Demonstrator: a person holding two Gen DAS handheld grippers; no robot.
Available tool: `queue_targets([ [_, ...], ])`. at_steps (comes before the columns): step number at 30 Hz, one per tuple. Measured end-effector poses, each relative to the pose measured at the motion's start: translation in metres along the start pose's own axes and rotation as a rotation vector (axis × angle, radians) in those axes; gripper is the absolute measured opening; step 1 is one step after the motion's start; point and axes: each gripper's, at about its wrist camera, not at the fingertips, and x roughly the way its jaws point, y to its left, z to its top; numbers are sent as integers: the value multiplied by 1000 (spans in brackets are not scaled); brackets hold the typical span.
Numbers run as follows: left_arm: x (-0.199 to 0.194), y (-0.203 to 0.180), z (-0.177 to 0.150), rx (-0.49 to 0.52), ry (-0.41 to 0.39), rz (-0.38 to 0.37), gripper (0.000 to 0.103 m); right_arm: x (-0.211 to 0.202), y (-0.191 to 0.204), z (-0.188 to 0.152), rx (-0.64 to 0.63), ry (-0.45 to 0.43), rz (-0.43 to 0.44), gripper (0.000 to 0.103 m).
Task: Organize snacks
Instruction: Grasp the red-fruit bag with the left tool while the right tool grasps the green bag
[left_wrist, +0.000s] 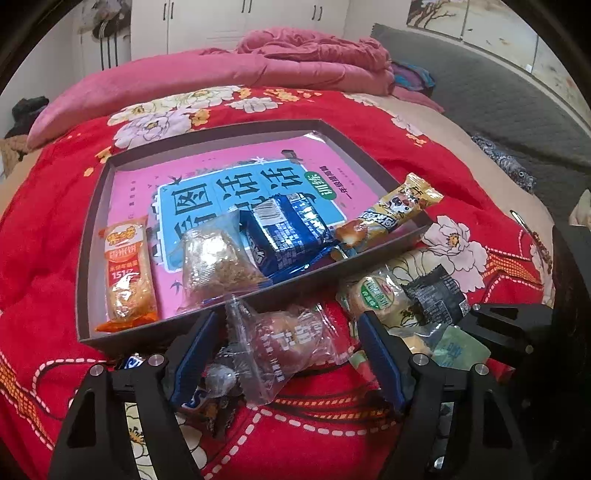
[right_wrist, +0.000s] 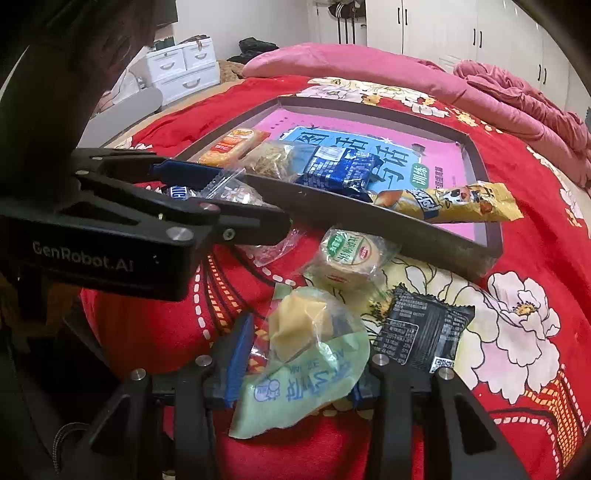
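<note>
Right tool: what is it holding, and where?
Right tool straddles the pale green snack packet at its printed lower half; whether the fingers actually clamp it cannot be told.

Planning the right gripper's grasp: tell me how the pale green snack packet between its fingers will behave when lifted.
The pale green packet looks like thin, crinkled film, so it will probably flop and sag. The yellow pastry sits at one end, so that end likely hangs lower. The film looks glossy; it may slip in the right gripper unless pinched over the pastry, which could crumble.

four wrapped snacks (left_wrist: 284, 236) lie in grey tray (left_wrist: 88, 236); others beside it.
</note>
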Motion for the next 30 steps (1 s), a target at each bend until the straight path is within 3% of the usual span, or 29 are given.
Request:
queue_targets([
  [4,9,-3,0,21,29,36,60,3,2,0,-12,5,-10,43],
  [10,15,-7,-1,18,48,33,51,4,6,-1,-52,5,-33,43],
  [15,18,-10,-1,18,58,37,49,2,0,0,-17,3,-12,39],
  [19,14,-1,1,-50,47,-15,47,-8,-9,-1,19,-22,-2,38],
  [24,0,7,4,-105,-2,-57,46,-22,-25,1,107,-67,37,37],
  [30,-12,7,5,-110,-42,-62,46,-30,-29,4,117,-97,32,33],
])
